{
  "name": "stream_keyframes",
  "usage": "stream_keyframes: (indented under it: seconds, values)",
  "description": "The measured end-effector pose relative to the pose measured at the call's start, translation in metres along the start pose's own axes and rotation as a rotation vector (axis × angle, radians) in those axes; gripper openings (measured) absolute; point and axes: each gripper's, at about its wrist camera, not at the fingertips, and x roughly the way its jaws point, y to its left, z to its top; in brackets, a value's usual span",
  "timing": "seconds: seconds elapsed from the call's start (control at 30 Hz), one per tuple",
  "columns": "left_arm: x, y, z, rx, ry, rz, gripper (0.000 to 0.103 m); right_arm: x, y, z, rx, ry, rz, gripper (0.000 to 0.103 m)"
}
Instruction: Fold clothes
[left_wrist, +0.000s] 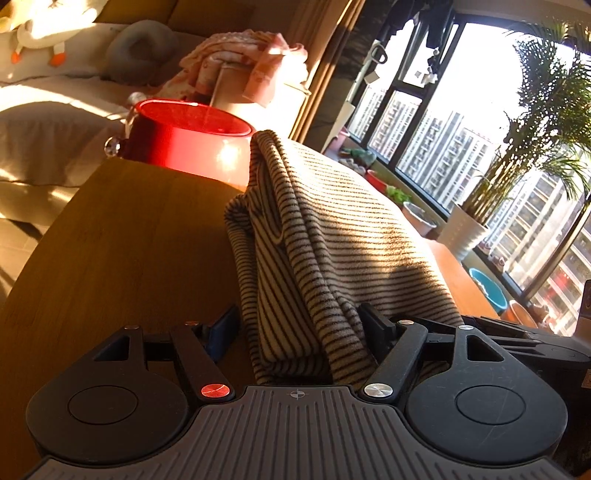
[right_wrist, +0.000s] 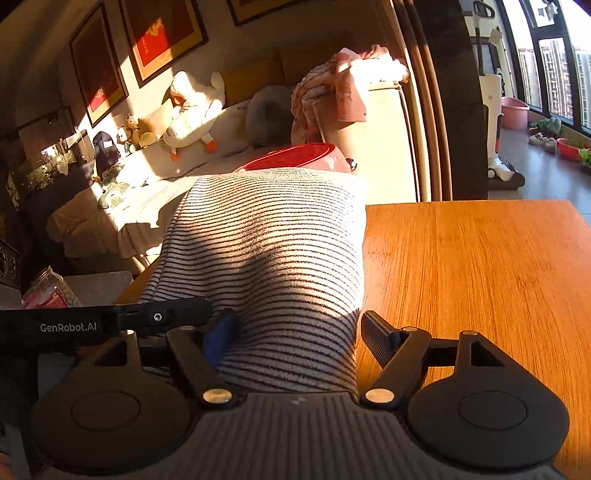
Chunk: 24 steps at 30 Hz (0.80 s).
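A cream garment with thin dark stripes (left_wrist: 325, 236) lies on the wooden table (left_wrist: 122, 236). In the left wrist view its bunched near edge sits between the wide-apart fingers of my left gripper (left_wrist: 299, 325). In the right wrist view the same garment (right_wrist: 269, 258) lies flat, and its near end sits between the wide-apart fingers of my right gripper (right_wrist: 295, 332). Both grippers are open with cloth in the gap. The left gripper's black body (right_wrist: 110, 321) shows beside the right one, at its left.
A red basin (left_wrist: 188, 133) stands at the table's far end, behind the garment. Beyond it are a sofa with a pink blanket (right_wrist: 332, 85) and a plush goose (right_wrist: 192, 107). Bare table (right_wrist: 480, 277) stretches right of the garment. Windows and potted plants (left_wrist: 517, 166) lie to the right.
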Motion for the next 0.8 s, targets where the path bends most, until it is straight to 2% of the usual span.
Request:
stream_keyframes:
  seconds: [0.1,0.4,0.57,0.7,0.77,0.8]
  values:
    - [0.001,0.0,0.0,0.0,-0.004,0.001,0.076,0.004,-0.006,0.003,0.022,0.01,0.015,0.078]
    - [0.003,0.001,0.001,-0.008,-0.008,0.001,0.076,0.009,0.0,0.011,-0.062,-0.025,-0.025,0.082]
    - [0.001,-0.002,0.0,-0.019,0.0,-0.007,0.069,0.009,0.003,0.012,-0.079,-0.034,-0.047,0.084]
    - [-0.006,-0.009,0.001,-0.002,0.006,-0.003,0.062,0.008,0.012,0.013,-0.167,-0.054,-0.087,0.087]
    - [-0.018,-0.013,0.013,0.003,-0.037,0.021,0.051,0.009,0.016,0.013,-0.21,-0.05,-0.096,0.087]
    - [-0.026,-0.017,0.021,0.022,-0.08,0.032,0.05,0.01,0.016,0.014,-0.216,-0.039,-0.091,0.088]
